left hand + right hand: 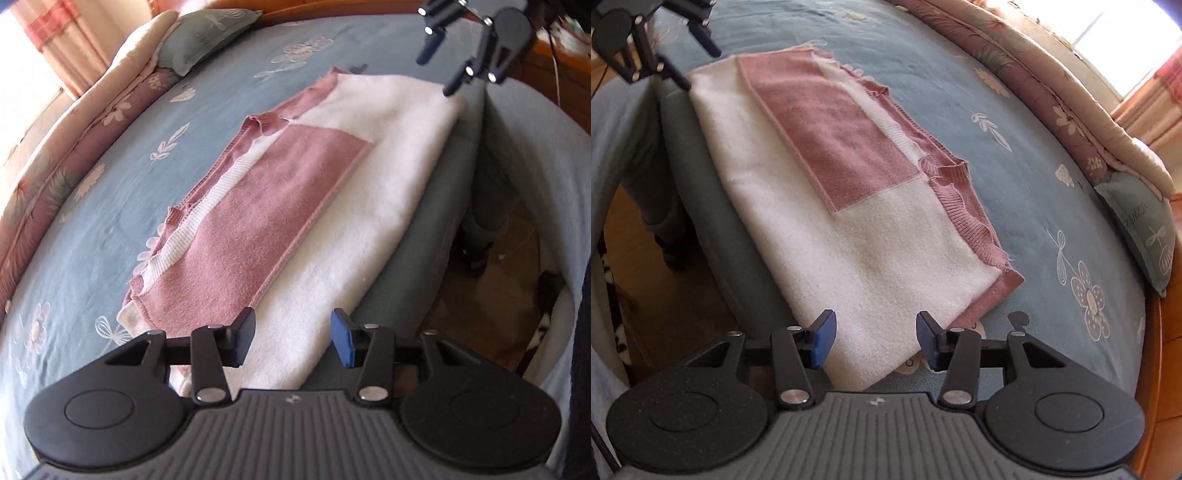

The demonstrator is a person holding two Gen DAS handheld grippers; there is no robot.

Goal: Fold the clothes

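Observation:
A white and pink knitted garment [303, 192] lies folded flat near the edge of the bed, a pink panel on top of its white layer. My left gripper [293, 338] hovers above one end of it, jaws apart, nothing between the pads. The right gripper [439, 62] shows at the top right of that view, over the far end. In the right wrist view the same garment [831, 221] stretches away from my right gripper [875, 341], which is open above the white end and holds nothing. The left gripper [687, 55] appears at the top left there.
The bed has a blue flowered sheet [110, 221], [1034, 147]. A rolled pink quilt [74, 140] and a grey-green pillow [203, 37] lie along its far side. A person's grey trouser legs [491, 155] stand on the wooden floor [639, 302] beside the bed's edge.

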